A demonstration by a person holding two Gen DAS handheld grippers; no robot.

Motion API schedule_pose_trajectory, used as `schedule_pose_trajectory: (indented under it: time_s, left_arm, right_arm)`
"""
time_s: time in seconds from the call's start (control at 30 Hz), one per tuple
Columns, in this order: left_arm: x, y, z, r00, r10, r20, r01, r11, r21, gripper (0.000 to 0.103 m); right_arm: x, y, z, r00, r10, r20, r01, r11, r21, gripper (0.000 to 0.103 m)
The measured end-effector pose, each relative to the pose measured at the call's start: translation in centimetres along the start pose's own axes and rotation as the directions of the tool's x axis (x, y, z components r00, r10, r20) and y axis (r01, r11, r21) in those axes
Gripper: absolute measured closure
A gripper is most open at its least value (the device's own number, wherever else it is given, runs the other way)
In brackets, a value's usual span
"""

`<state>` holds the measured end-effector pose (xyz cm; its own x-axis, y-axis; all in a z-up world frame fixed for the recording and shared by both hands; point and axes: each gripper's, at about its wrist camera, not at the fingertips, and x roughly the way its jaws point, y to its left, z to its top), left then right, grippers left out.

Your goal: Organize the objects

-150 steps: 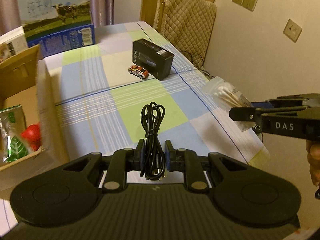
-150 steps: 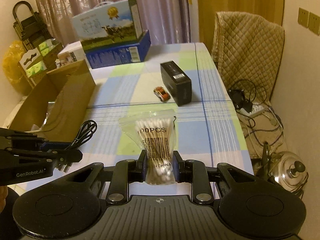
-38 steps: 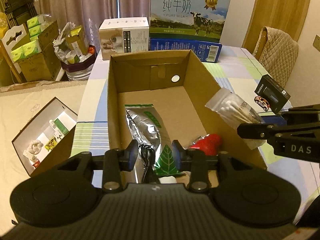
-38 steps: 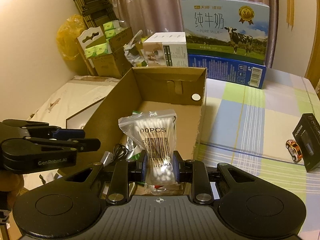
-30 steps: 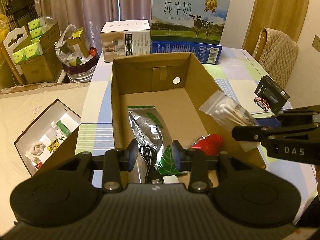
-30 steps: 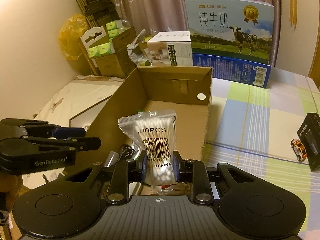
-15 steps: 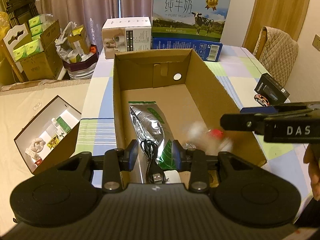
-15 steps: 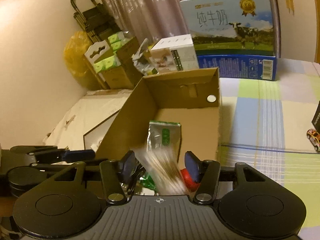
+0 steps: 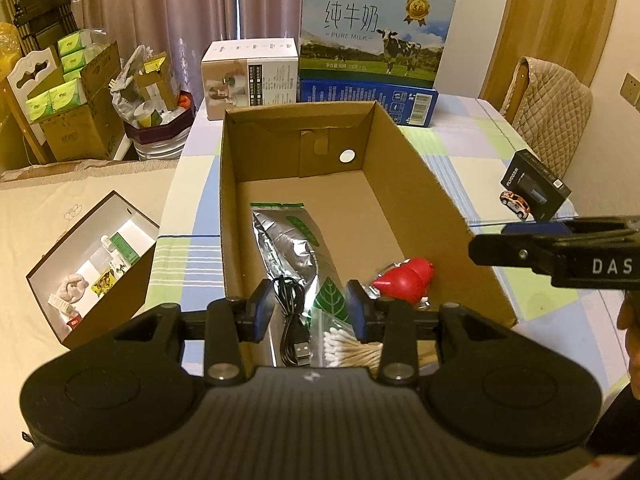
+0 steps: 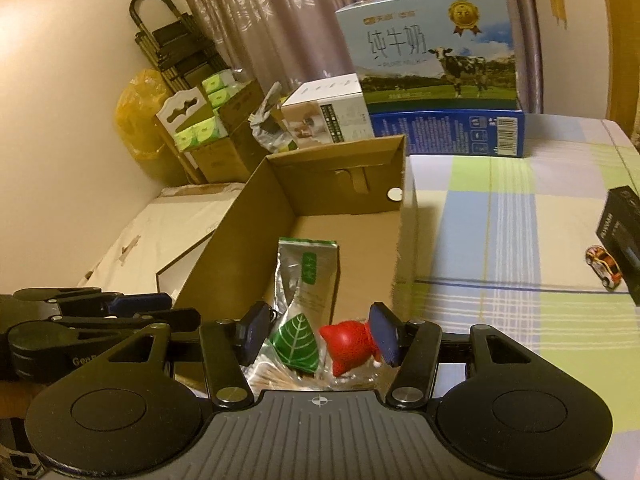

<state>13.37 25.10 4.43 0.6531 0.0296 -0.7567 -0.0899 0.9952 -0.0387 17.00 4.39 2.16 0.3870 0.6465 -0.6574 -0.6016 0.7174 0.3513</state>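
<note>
The table (image 9: 472, 152), under a checked cloth, carries the open carton (image 9: 408, 184) along its left edge, where both hands can reach over its low walls; that is plainly the collecting place. Behind the carton, at the far edge, stand the milk case (image 9: 376, 32) and a white box (image 9: 248, 76), stacked out of the way and likely no part of the sorting. Inside the carton the things lie crowded at the near end: a foil pouch (image 9: 284, 240) lengthwise down the middle, a red toy (image 9: 404, 280) by the right wall, the swab bag (image 9: 348, 344) flat under the left gripper (image 9: 310, 310), and the black cable (image 9: 292, 316) just left of the bag. That gripper hangs over the near wall with its jaws spread and nothing between them. The right gripper (image 10: 316, 338) hovers over the same end, jaws also parted and bare, the toy and pouch seen through the gap but below it. Out near the right edge of the table a black box (image 9: 536, 188) and a toy car (image 9: 516, 204) sit touching or nearly so, well apart from the carton. They look to be what remains, and the right gripper, being nearer, seems the natural one to fetch them.
</note>
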Motion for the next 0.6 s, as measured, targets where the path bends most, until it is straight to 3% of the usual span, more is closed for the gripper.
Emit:
schedule_pose_trajectory:
  time_s: [0.13, 0.6]
  left_arm:
    - [-0.7, -0.7, 0.0, 1.000, -0.017, 0.009, 0.017, 1.000, -0.003, 0.069]
    - [-2.4, -7.6, 0.3, 0.995, -0.094, 0.037, 0.091, 0.994, 0.061, 0.048]
  right_arm:
    - [-1.5, -0.5, -0.8, 1.000, -0.013, 0.005, 0.013, 1.000, 0.014, 0.050]
    - [-8.6, -5.3, -3.4, 0.990, -0.132, 0.048, 0.128, 0.989, 0.073, 0.050]
